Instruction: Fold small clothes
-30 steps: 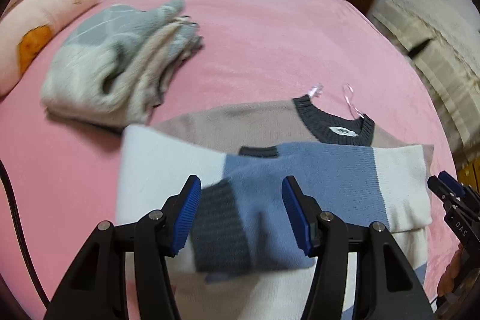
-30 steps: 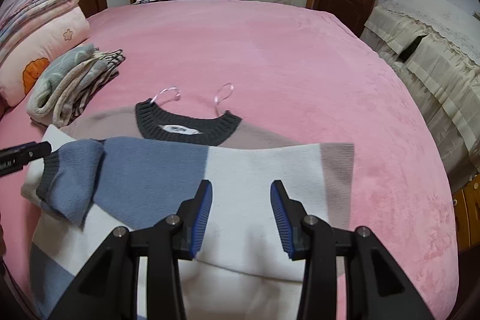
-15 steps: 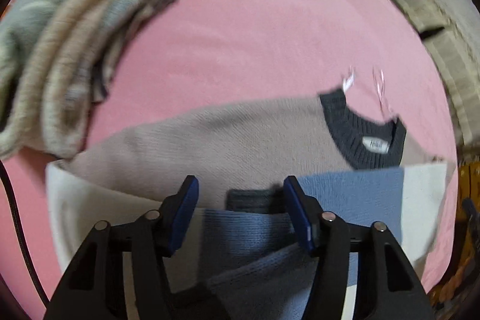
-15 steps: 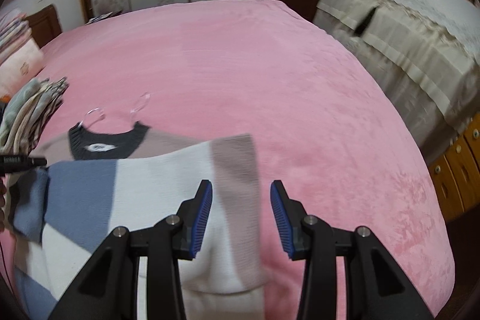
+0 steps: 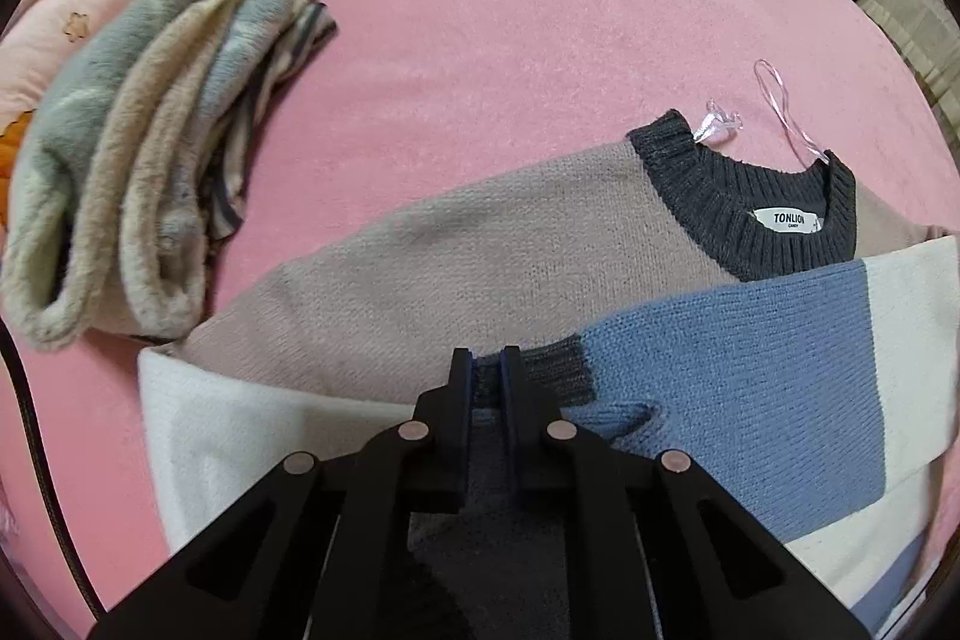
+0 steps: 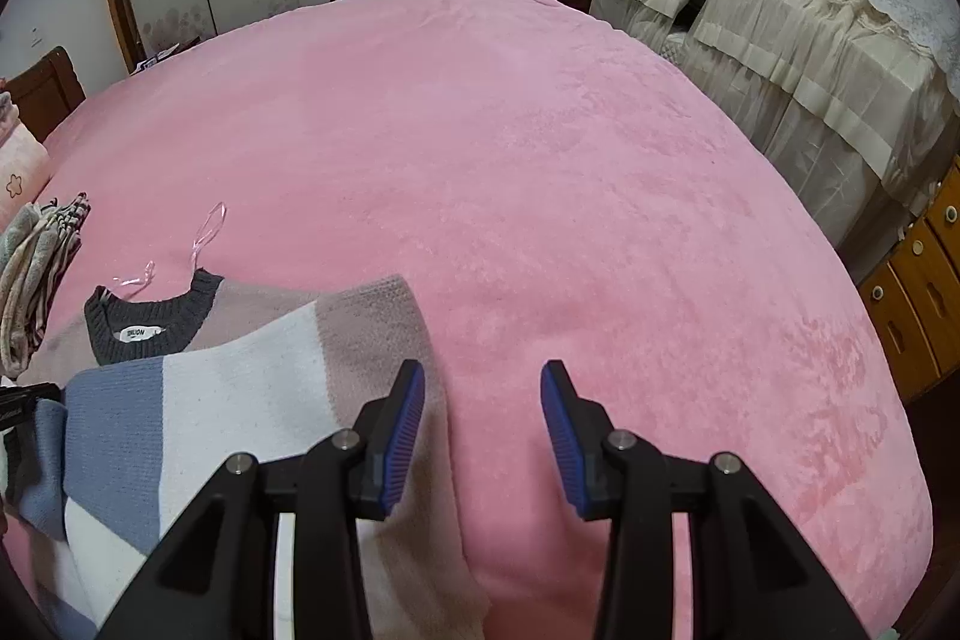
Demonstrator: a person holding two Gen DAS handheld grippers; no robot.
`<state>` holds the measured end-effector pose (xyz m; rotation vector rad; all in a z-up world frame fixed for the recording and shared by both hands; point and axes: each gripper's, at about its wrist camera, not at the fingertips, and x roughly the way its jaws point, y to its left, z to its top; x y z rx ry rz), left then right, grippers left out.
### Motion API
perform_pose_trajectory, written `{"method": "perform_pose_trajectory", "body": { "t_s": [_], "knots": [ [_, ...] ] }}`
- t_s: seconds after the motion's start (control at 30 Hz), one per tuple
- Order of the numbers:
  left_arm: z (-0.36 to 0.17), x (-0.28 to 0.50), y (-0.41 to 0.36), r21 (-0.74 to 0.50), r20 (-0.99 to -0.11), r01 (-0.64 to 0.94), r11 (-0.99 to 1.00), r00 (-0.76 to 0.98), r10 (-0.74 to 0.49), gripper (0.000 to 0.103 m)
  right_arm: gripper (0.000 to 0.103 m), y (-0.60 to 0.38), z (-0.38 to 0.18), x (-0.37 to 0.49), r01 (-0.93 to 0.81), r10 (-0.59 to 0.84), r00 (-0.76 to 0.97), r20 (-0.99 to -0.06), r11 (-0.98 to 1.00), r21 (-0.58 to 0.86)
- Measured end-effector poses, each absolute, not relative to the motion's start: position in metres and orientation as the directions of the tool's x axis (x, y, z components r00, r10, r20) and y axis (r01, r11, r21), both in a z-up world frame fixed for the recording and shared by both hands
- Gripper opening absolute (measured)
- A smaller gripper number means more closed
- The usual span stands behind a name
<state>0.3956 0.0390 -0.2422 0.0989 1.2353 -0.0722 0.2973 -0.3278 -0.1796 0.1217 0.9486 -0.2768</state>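
A colour-block sweater [image 5: 480, 268] in beige, white and blue lies flat on the pink bed, its dark grey collar [image 5: 750, 208] toward the far side. Its blue sleeve [image 5: 720, 370] is folded across the chest. My left gripper [image 5: 486, 370] is shut on that sleeve's dark grey cuff [image 5: 558, 367], pointing steeply down. In the right wrist view the same sweater [image 6: 240, 388] fills the lower left. My right gripper [image 6: 483, 418] hangs open over its right edge; one fingertip [image 6: 402, 418] overlaps the knit, and only pink cover shows between the pads.
A pile of folded fluffy clothes [image 5: 138, 160] sits left of the sweater, beside a pink pillow [image 5: 48, 34]. Pink bed cover [image 6: 540, 160] stretches wide beyond. Cloth-covered furniture [image 6: 780, 10] and wooden drawers [image 6: 918, 292] stand past the bed's right edge.
The left gripper dropped lower and closed on the sleeve's grey cuff. The right gripper slid rightward from over the sweater's middle to its right edge, still open.
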Motion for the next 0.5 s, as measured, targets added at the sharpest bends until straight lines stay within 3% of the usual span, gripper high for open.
{"method": "perform_pose_trajectory", "body": {
  "t_s": [0.3,0.5],
  "knots": [
    [-0.236,0.38,0.028,0.084,-0.927,0.103,0.991,0.374,0.04,0.006,0.041,-0.34,-0.192,0.327,0.26,-0.113,0.538,-0.835,0.965,0.037],
    [-0.244,0.38,0.028,0.077,-0.93,0.079,0.994,0.366,0.042,0.006,0.041,-0.329,-0.228,0.36,0.198,-0.093,0.453,-0.887,0.98,-0.002]
  ]
}}
